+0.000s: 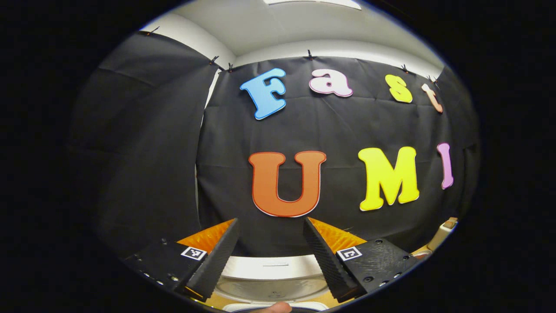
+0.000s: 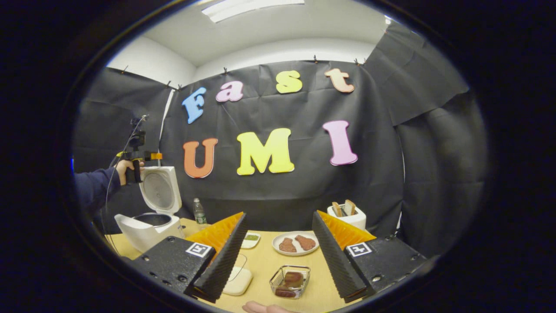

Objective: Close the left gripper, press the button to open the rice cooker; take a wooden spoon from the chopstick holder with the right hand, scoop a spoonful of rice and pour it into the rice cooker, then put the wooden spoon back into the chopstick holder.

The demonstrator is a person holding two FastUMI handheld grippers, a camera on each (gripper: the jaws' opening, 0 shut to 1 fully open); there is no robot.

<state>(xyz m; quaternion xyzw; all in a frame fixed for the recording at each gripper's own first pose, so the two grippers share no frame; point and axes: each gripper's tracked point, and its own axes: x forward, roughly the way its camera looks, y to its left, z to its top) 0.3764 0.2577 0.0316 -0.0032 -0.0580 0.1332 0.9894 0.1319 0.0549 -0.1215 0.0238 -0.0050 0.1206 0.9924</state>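
Rice cooker stands open at the far left of the worktop, its lid tipped upright and the dark inner pot exposed, so the button step looks done. In the right gripper view, a hand in a dark sleeve holds the left tongs just above and beside the raised lid. In the left gripper view, those tongs are released, fingers apart with nothing between them, and the lid's pale rim curves directly below them.

The right tongs are likewise released and empty. They hang low over the near middle of the worktop, pointing toward the back wall. From them the cooker lies well off to the left and farther back, so the left hand is much the nearer to it. Any scooped rice would have to travel leftward across the worktop to reach the pot.

Ahead of the right tongs sit a plate of brown pieces, a wire basket and a small dish. A white toaster holding two slices stands to the right. Which vessel is the chopstick holder cannot be told.
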